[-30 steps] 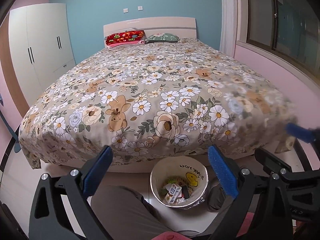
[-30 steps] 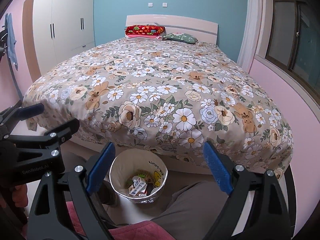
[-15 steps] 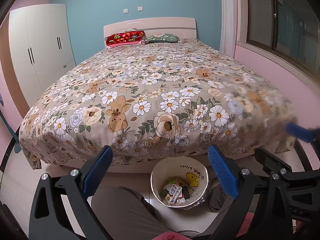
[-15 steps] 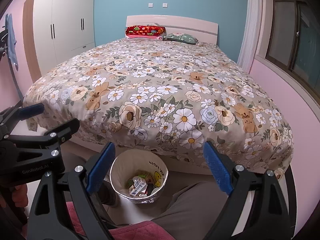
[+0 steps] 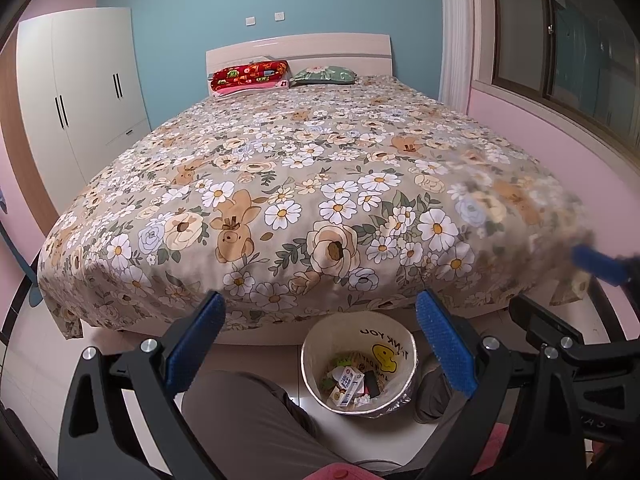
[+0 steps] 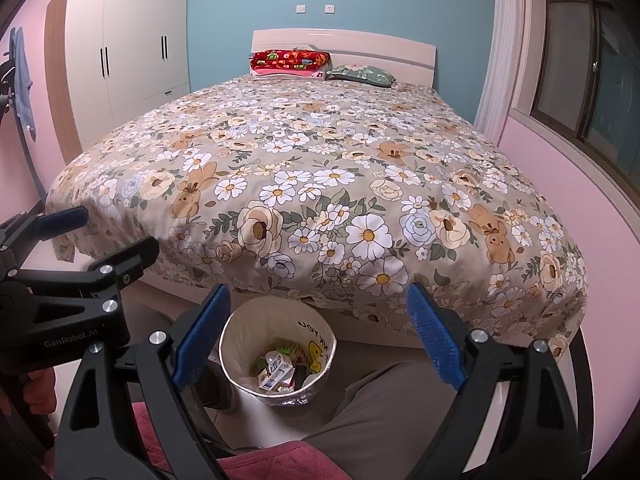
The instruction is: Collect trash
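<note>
A white trash bin point(image 5: 358, 332) with a yellow smiley face stands on the floor at the foot of the bed; it also shows in the right wrist view point(image 6: 244, 328). Inside lie a small white-and-blue carton point(image 5: 347, 384) point(image 6: 276, 372) and other scraps. My left gripper point(image 5: 318, 340) is open and empty, held above and in front of the bin. My right gripper point(image 6: 316, 334) is open and empty too, over the bin. Each gripper shows at the edge of the other's view: the right one point(image 5: 560, 320) and the left one point(image 6: 92, 236).
A large bed point(image 5: 304, 184) with a floral cover fills the middle. A red pillow point(image 5: 250, 76) and a green pillow point(image 5: 324, 74) lie at its head. A white wardrobe point(image 5: 76, 92) stands left. A pink wall with a window point(image 6: 580, 60) is right. The person's knees point(image 5: 248, 420) are below.
</note>
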`<state>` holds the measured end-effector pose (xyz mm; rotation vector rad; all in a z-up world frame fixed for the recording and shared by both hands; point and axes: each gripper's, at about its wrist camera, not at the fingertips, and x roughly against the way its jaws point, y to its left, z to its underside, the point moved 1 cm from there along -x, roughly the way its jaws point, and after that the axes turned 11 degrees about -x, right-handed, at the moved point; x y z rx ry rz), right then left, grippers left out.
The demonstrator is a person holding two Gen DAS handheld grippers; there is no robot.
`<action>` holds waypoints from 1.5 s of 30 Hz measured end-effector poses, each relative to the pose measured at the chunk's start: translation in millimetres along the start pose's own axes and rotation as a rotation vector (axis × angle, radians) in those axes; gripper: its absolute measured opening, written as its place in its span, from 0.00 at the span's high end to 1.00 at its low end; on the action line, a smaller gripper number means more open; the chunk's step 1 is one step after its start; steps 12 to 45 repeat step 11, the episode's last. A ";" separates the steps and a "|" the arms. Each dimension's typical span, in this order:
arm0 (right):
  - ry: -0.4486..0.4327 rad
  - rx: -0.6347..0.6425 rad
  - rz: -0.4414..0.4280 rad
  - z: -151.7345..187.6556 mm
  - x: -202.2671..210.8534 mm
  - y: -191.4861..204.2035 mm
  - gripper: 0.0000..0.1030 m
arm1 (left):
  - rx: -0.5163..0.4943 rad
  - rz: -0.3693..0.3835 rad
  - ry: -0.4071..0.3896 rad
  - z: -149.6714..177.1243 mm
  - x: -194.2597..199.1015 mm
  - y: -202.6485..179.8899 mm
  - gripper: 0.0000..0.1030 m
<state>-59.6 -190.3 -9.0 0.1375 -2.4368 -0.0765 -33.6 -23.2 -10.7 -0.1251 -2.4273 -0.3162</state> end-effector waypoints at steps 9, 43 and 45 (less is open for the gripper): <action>0.000 0.002 0.006 2.0 -0.9 3.4 0.15 | 0.002 0.006 0.010 2.9 -2.3 0.7 0.06; 0.000 0.000 0.006 2.0 -0.8 2.9 0.15 | 0.002 0.009 0.011 2.9 -2.6 0.7 0.06; 0.000 0.000 0.006 2.0 -0.8 2.9 0.15 | 0.002 0.009 0.011 2.9 -2.6 0.7 0.06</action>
